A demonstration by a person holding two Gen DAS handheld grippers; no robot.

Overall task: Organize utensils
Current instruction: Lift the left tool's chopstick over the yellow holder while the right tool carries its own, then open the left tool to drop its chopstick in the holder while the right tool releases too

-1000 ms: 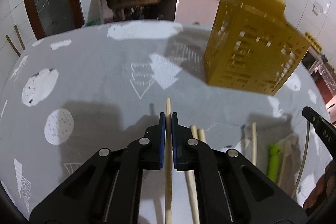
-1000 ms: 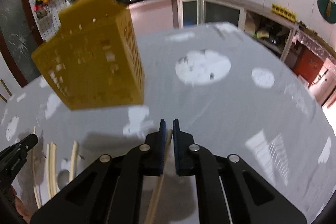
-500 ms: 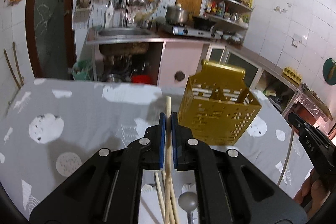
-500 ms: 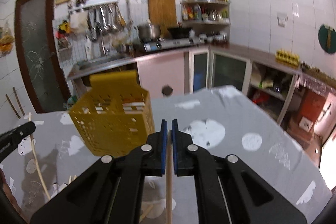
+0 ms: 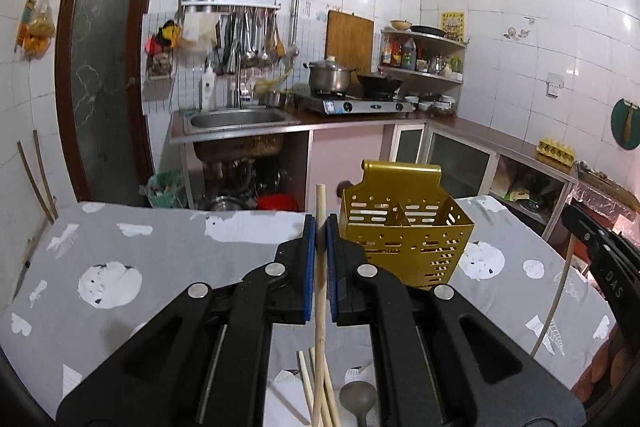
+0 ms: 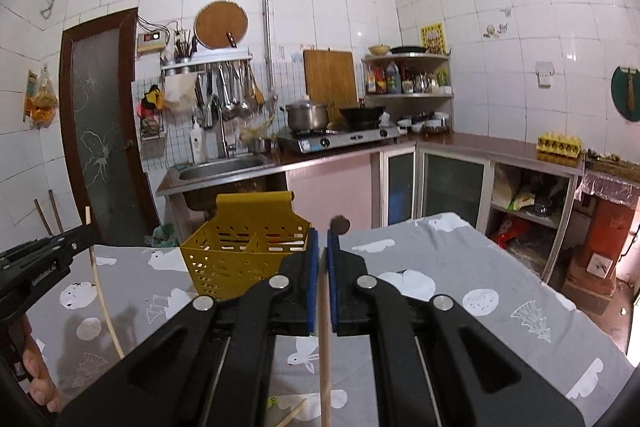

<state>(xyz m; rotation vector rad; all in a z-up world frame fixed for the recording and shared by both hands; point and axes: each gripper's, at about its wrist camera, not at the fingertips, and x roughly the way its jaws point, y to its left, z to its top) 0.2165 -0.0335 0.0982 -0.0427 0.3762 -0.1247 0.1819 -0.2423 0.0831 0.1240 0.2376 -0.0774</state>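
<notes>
My left gripper [image 5: 320,227] is shut on a wooden chopstick [image 5: 319,299] and holds it high above the table. My right gripper [image 6: 322,241] is shut on another wooden chopstick [image 6: 324,355], also raised. The yellow perforated utensil holder [image 5: 404,239] stands on the table ahead of both; it also shows in the right wrist view [image 6: 240,259], with a divider inside. Loose chopsticks [image 5: 310,391] and a grey spoon [image 5: 357,399] lie on the table below the left gripper. The right gripper shows at the right edge of the left wrist view [image 5: 600,259].
The table has a grey cloth with white prints [image 5: 160,267]. Behind it are a steel sink [image 5: 236,119], a gas stove with a pot [image 5: 332,79], and cabinets [image 6: 452,183]. A wall shelf holds bottles [image 6: 404,79].
Both grippers have risen well above the table, each carrying its chopstick. The holder now appears smaller, farther and lower, with its open top in view.
</notes>
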